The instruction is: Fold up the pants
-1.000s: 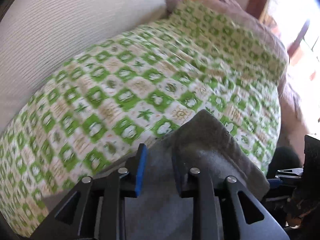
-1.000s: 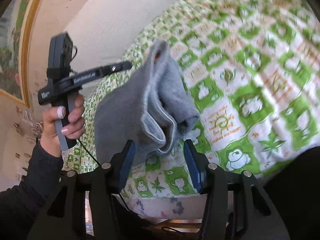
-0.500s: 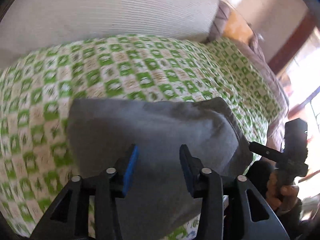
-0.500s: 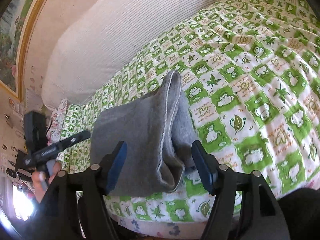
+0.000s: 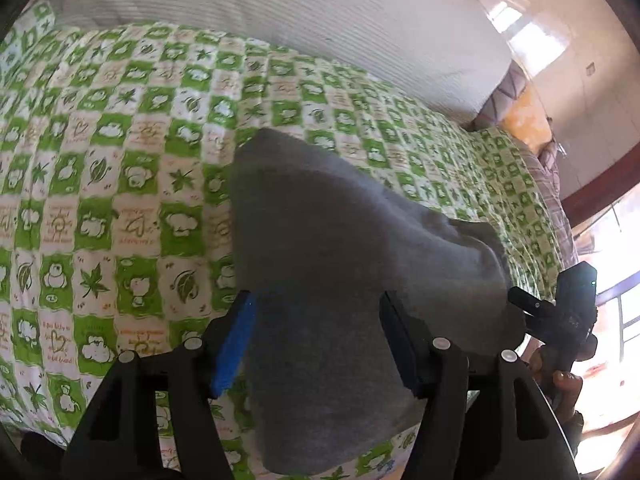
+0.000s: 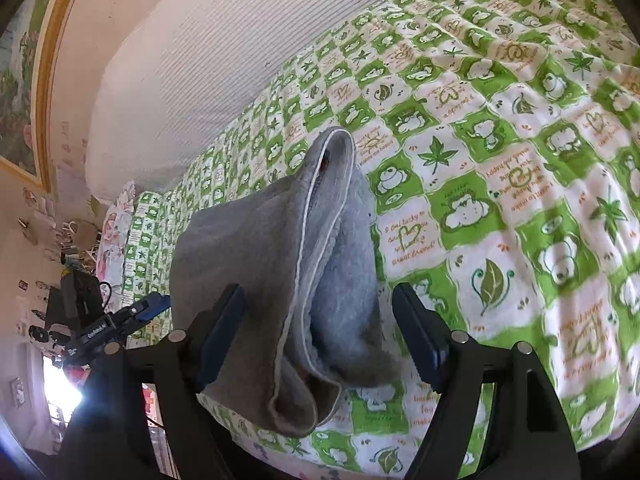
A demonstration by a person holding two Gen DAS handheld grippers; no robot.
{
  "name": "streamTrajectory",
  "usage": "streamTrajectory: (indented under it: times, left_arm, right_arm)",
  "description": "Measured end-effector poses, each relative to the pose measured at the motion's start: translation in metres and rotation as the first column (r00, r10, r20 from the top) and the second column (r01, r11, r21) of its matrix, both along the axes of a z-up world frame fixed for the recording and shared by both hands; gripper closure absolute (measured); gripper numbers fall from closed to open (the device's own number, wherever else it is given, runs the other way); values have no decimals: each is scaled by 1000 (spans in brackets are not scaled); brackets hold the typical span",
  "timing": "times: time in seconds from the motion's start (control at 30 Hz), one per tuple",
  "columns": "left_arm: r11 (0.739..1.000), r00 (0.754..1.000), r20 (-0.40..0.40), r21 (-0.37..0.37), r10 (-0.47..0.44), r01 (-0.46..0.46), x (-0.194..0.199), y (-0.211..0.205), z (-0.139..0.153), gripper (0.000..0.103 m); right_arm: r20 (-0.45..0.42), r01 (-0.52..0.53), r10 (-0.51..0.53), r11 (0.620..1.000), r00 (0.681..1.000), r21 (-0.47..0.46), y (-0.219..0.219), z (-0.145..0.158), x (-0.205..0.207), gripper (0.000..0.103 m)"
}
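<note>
Left tool (image 5: 316, 344): jaws wide, just been opening; folded grey fleece pants (image 5: 340, 272) lie between the blue pads but the pads stand clear of the cloth, so no grip. Pants rest as a thick bundle on the green-and-white checked quilt (image 5: 120, 184) of the bed, near its front edge, with a white ribbed bolster (image 5: 280, 20) behind.

Right tool (image 6: 320, 328): jaws likewise wide, just been opening, cloth between them but not pinched. From this side the pants (image 6: 288, 264) show a pale seam line, fluffy lining, and stacked layers gaping open at the near end.

Judgement: release step, fold nearly done. To do it well, draw both tools straight back along their own line so no pad snags the fleece and drags the top layer. The gaping end on the right looks likely to spring open; a light press down there would flatten it. Keep the bundle from the bed edge, where it could slide off.

Writing: quilt squares carry orange script, partly legible, "sweet friend" under a heart (image 6: 408, 236). The left tool's body, seen in the right view (image 6: 100, 328), bears white lettering too small to read. No label visible on the pants.
</note>
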State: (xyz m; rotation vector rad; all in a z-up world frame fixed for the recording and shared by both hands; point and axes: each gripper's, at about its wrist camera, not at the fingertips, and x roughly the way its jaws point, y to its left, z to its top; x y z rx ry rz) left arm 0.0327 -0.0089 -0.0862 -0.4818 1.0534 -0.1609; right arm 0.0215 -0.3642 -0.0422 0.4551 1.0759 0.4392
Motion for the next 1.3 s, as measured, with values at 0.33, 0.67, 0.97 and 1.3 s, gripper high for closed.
streamTrajectory:
  times: [0.33,0.67,0.97,1.3]
  left_arm:
    - [995,997,-63,-86,35,-41,-5,17,-28,30]
    - [973,991,-127,-220,46,-73,4,20,-54,25]
    - [963,992,-107,-256,60,-85,6,7,-63,26]
    - [968,999,2,-248,42,-40,-4,9,-46,76]
  right_arm:
    - [-40,-44,45,999,998,20,8,-12,12,21]
    - [-68,-87,89,996,994,29,24,-19,27,18]
    - [-76,-125,126,992,989,20,35,-25,32,15]
    - [-16,-138,138,989,990,-49,52,-18,28,42]
